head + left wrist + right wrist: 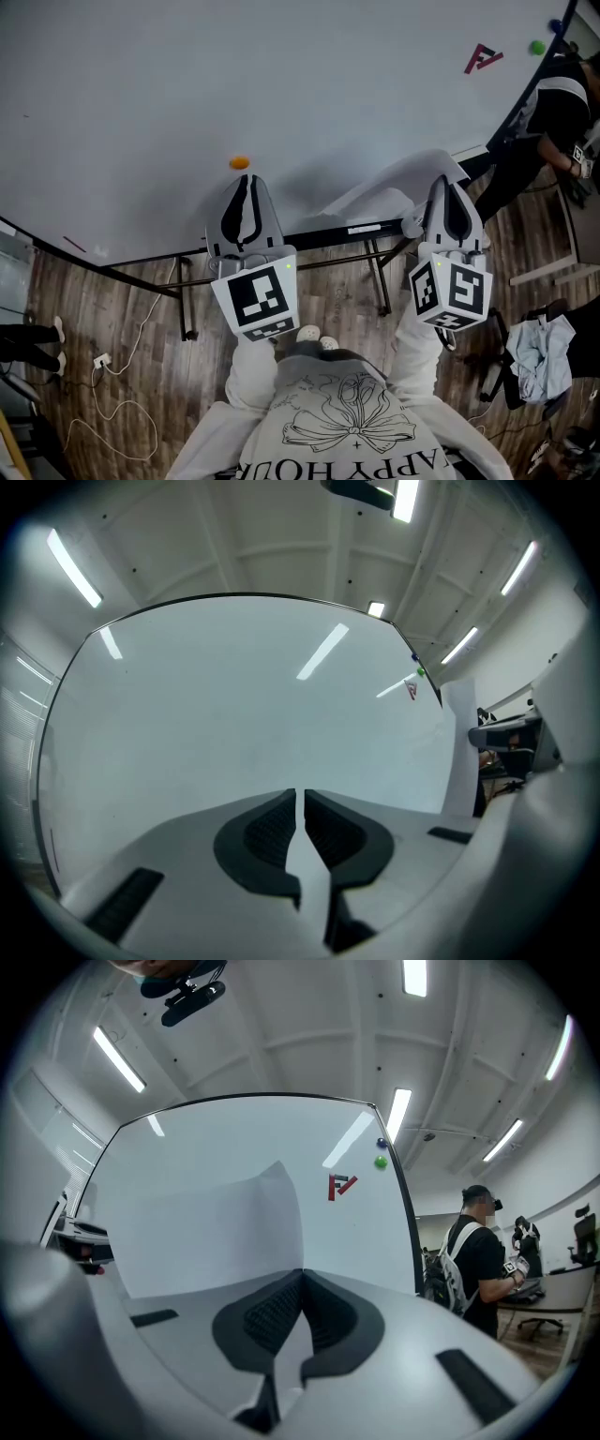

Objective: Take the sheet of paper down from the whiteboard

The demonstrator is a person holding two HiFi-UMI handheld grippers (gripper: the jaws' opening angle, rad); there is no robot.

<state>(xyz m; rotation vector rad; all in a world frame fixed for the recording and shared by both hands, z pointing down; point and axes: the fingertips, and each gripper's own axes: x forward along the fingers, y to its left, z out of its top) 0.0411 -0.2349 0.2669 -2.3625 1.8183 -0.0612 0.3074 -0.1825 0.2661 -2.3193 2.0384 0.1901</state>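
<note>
Head view: the white sheet of paper curls away from the large white whiteboard, one edge pinched in the right gripper, whose jaws are pressed together on it. No magnet pins it, so it appears to be off the board; whether its far edge touches the board cannot be told. The left gripper is closed to a thin slit on nothing visible, just below a small orange round magnet.

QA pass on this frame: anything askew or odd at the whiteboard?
The sheet of paper is off the whiteboard, curled and bowed, pinched at one edge in the right claw. An orange magnet sits alone on the board, holding nothing.
</note>
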